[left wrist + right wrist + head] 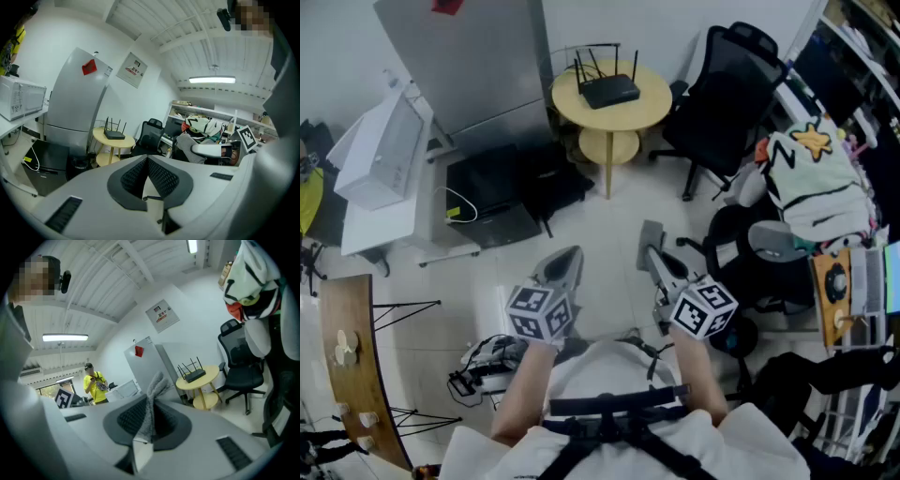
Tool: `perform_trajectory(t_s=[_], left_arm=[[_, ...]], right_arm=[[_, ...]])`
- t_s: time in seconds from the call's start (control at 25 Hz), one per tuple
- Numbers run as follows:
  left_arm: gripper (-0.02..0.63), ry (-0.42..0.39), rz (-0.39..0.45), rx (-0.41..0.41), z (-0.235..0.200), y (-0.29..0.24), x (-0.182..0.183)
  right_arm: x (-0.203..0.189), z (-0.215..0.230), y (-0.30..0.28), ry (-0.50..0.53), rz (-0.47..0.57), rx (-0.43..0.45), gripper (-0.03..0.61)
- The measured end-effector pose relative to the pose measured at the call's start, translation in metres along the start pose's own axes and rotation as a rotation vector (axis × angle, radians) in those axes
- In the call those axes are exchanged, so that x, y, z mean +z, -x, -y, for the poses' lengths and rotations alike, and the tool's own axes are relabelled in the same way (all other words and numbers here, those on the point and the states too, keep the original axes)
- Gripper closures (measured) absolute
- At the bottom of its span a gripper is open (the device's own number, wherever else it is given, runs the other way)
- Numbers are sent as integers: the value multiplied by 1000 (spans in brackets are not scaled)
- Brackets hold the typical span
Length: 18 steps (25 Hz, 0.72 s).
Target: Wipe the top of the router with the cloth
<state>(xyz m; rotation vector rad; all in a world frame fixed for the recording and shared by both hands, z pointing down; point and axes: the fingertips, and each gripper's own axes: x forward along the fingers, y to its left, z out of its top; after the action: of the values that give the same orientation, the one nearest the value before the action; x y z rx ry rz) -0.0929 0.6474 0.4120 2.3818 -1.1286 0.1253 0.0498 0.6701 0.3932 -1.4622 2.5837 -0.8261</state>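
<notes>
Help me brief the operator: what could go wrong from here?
Little cloth pokes out of the shut right gripper, so its hard jaws might scrape the router. The upright antennas could snag the cloth. A push might slide the router across the round table.

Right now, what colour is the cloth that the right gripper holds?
Grey. The cloth shows best in the right gripper view.

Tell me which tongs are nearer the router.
Right, slightly. The right tongs sit short of the router, to its right; the left tongs hang further back, to its left.
</notes>
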Motion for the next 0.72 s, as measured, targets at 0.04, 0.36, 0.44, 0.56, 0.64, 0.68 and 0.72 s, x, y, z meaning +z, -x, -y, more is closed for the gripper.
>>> perform_trajectory(t_s=[0.04,0.36,0.44,0.56,0.64,0.68,0.72], left_arm=[[624,-3,5,0,-1,-3,2],[624,-11,18,2,9,-17,4],[624,-13,20,4,13,-21,5],[624,-15,21,10,19,-27,3],[624,-14,22,17,23,-31,1],[624,-12,24,22,25,-33,1],[624,-10,25,28,27,-35,0]], right_arm=[[3,2,-2,7,5,1,543],[12,15,3,16,21,11,543],[15,19,5,20,22,17,543],[18,27,10,20,21,19,543],[20,32,13,22,18,21,543],[20,35,15,25,15,24,543],[20,38,17,30,11,28,543]])
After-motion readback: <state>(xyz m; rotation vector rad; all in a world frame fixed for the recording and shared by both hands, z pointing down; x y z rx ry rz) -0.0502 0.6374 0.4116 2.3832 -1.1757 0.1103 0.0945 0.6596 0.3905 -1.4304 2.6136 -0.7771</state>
